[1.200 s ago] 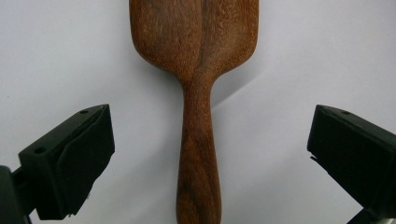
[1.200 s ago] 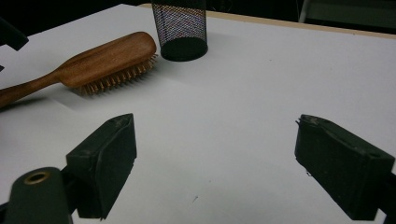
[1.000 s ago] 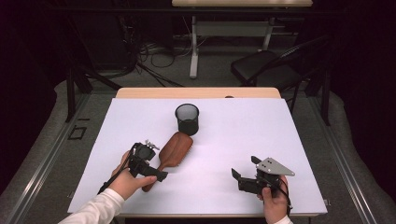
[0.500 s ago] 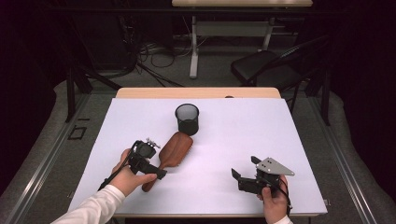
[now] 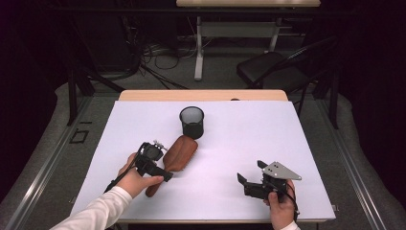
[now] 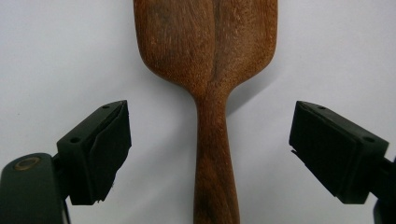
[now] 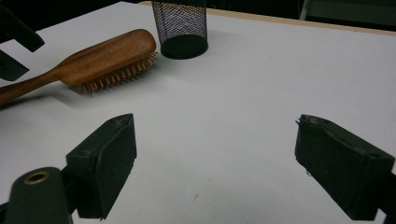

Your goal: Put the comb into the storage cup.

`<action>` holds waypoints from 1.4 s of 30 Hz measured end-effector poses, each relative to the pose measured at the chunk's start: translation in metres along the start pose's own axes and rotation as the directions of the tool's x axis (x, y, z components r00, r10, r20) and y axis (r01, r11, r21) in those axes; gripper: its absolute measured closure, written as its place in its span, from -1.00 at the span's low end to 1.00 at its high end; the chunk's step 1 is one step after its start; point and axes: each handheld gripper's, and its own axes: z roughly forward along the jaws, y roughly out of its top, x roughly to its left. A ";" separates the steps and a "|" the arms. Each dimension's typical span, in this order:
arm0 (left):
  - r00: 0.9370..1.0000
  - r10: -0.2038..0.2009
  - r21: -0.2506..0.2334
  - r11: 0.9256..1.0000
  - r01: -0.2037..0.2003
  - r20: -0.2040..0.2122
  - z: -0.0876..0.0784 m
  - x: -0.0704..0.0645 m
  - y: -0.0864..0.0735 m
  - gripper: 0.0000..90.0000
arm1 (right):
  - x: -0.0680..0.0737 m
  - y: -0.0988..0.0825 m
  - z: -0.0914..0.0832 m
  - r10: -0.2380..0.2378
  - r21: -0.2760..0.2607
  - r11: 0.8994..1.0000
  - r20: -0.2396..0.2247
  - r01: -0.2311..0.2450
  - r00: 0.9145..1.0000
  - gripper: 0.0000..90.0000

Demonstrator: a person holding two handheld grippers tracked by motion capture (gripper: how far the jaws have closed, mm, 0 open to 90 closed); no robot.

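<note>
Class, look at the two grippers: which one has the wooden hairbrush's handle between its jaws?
The left gripper: its open jaws straddle the brown wooden hairbrush handle without touching. The right gripper has bare table between its jaws.

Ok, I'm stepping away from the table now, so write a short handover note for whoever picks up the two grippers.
Left gripper: open, jaws just been closing, straddling the wooden hairbrush handle without touching it.
Right gripper: open, holds nothing, over bare table at the near right.
Hairbrush lies bristles down, its head near the black mesh cup, which stands upright.
Done: left gripper lined up on the handle.
Left: close on the handle and lift; the brush probably goes to the cup.
</note>
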 end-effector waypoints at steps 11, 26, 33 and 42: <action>1.000 -0.013 0.034 0.999 0.013 0.005 0.009 0.003 0.004 -0.66 | 0.000 0.000 0.000 -0.003 0.003 1.000 -0.003 0.003 1.000 -0.72; 1.000 -0.010 0.057 0.998 0.010 0.012 0.014 0.002 0.007 -0.18 | 0.000 0.000 0.000 -0.009 0.005 1.000 -0.006 0.009 1.000 -0.72; 1.000 -0.016 0.073 0.997 0.014 0.015 0.016 0.000 0.007 -0.01 | 0.000 0.000 0.000 -0.008 0.007 1.000 -0.006 0.009 1.000 -0.72; 0.999 -0.047 0.083 0.996 0.046 0.014 0.020 0.001 0.006 0.08 | 0.000 0.000 0.000 -0.009 0.007 1.000 -0.005 0.009 1.000 -0.72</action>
